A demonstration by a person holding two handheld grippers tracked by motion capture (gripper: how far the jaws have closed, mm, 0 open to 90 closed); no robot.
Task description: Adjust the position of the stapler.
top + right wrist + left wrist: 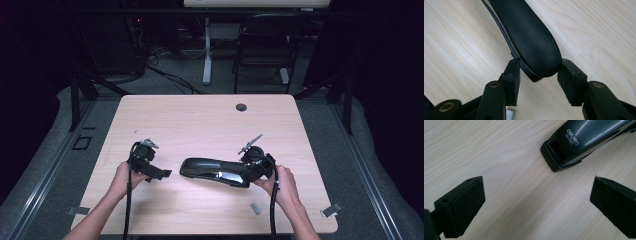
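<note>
A black stapler [212, 171] lies on its base across the near middle of the wooden table [200, 120]. My right gripper [250, 172] is shut on its rounded rear end; in the right gripper view both pads [571, 82] press the sides of that end [529, 32]. My left gripper [162, 173] sits to the left of the stapler's front, pointing at it. In the left gripper view its jaws [539, 185] stand wide open over bare wood. The stapler's nose [579, 140], printed with white lettering, lies beyond them and is not touched.
A small strip of staples [255, 208] lies near the front edge by the right wrist. Tape tabs [331, 210] mark the table's front corners. A cable grommet [241, 107] sits at the far side. A chair [265, 45] stands beyond the table.
</note>
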